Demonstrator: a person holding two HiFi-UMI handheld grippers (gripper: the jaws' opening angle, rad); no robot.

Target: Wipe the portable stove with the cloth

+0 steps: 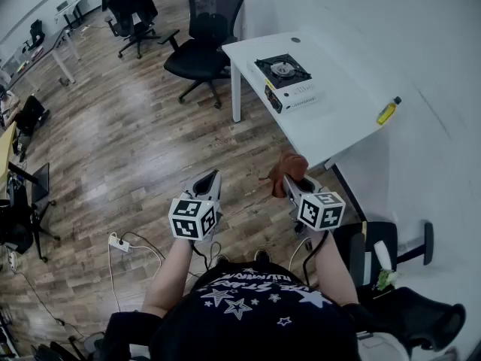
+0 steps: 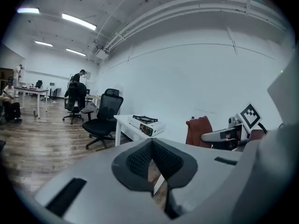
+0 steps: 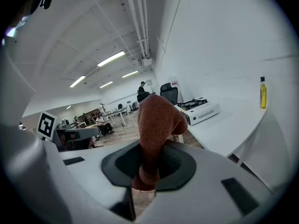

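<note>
Wood-floor office, head view: white table (image 1: 353, 122) at 1 o'clock, portable stove (image 1: 285, 81) on it, well apart from both tools.

Left gripper view: left hand-held gripper (image 2: 152, 146) closed, empty.

Right gripper view: right hand-held gripper (image 3: 149, 146) clamps cloth (image 3: 156, 120). Best approach: step closer, hold firmly, lay cloth flat on stove top.

Wood-plank floor (image 1: 128, 149), glossy with glare, with a white power strip (image 1: 119, 242) and its cord lying on it. White wall (image 1: 421, 43) on the right with a white table (image 1: 338, 119) pushed against it; a black mesh office chair (image 1: 207, 32) at the table's far end, a second black chair (image 1: 131, 10) beyond, and desks (image 1: 52, 47) along the far left. Overhead: strip lights (image 2: 78, 21) lit, pipes (image 3: 140, 17) running along the white ceiling.
</note>
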